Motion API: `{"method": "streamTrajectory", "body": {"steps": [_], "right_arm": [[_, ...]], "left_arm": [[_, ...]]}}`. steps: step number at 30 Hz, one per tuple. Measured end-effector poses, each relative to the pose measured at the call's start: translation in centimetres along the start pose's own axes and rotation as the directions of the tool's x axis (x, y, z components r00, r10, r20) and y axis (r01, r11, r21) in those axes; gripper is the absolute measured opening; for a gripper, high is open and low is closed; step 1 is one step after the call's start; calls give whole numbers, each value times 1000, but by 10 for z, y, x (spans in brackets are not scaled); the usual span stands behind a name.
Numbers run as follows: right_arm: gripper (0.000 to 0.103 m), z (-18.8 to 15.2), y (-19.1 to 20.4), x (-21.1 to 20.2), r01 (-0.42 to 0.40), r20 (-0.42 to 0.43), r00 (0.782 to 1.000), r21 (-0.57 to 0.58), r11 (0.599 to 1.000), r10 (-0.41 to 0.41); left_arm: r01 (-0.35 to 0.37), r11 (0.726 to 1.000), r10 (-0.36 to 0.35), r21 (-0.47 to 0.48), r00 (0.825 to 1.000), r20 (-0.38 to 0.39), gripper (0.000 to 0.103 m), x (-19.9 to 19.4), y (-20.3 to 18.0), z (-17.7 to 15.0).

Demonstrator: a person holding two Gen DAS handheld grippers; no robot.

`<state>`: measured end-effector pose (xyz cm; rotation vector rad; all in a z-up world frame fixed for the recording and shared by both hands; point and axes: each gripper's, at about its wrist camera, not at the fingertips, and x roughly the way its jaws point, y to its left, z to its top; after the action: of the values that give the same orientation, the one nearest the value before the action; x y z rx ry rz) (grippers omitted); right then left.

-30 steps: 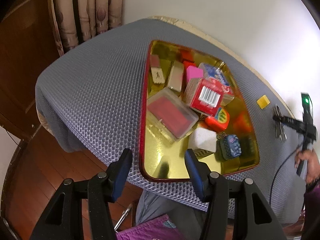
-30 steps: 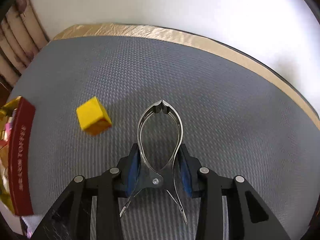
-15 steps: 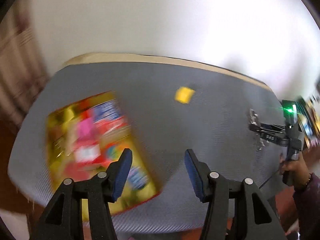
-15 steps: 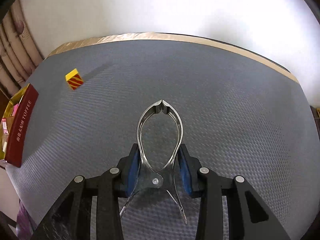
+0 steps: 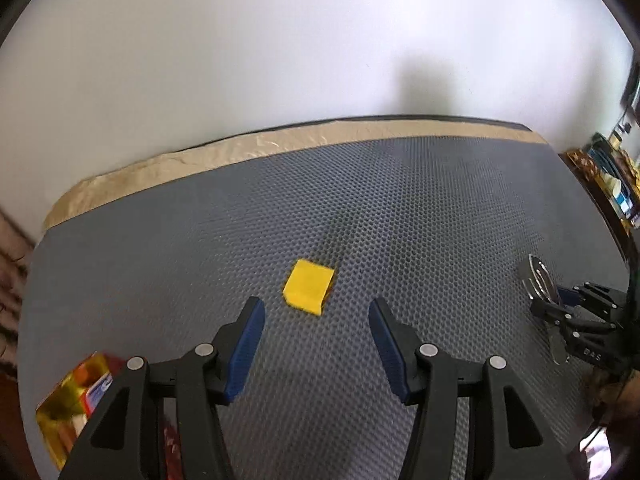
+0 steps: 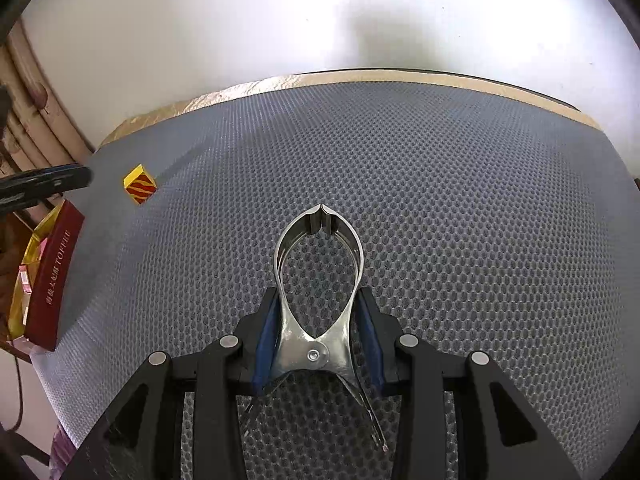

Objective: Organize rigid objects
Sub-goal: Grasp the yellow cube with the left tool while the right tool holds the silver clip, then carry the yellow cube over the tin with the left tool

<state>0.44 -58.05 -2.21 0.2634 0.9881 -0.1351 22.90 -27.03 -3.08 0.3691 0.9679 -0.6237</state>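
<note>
Two grippers: both over the grey mesh tabletop (image 6: 460, 184), well apart.
Left gripper (image 5: 316, 316): fingers spread wide with nothing between them; the yellow block (image 5: 308, 287) sits just beyond the tips, at 12 o'clock.
Right gripper (image 6: 320, 316): closed on the handles of a steel clamp (image 6: 319, 276), whose nose points to 12 o'clock.
Yellow block: resting on the tabletop, apart from everything else.
Left view only: the block's plain yellow top; the right gripper (image 5: 560, 304) at 3 o'clock with the clamp (image 5: 538, 280) seen edge-on.
Right view only: red stripes on the block's side (image 6: 140, 189) at 10 o'clock; a blue fingertip of the left gripper (image 6: 60, 178) just left of it.
Gold tray (image 6: 30, 268): at 9 o'clock in the right view, with a dark red "TOFFEE" side wall; only a blurred corner (image 5: 60, 408) shows at 8 o'clock in the left view.
</note>
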Motion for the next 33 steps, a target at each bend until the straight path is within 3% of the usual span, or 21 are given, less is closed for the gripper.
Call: {"method": "streamTrajectory", "body": {"steps": [4,9,16,18,19,26,33], "right_arm": [[36,3,0,3,-10,4,1000,-6,1000,10],[36,6,1,5,-24,5,1000,-1,1000,24],[37,7,2,7,-35,8,999,1,999,35],[37,7,1,7,-40,13,999,5,999,40],[38,7,0,7,-42,15,999,6,999,42],[38,4,-1,7,-42,25,999,-2,999,42],[38,3,3,7,-29,24,999,-11,1000,29]], "left_arm": [[15,998,-14,53,1000,-9,56,18,0,7],[22,994,-14,110,997,-74,56,46,1,11],[41,997,-33,67,992,-126,55,76,19,13],[86,996,-82,26,987,-139,30,86,24,14],[82,996,-79,17,986,-148,30,90,26,13],[0,999,-5,-47,995,-101,30,67,18,-3],[-61,993,59,-103,998,-23,30,1,-4,-33]]}}
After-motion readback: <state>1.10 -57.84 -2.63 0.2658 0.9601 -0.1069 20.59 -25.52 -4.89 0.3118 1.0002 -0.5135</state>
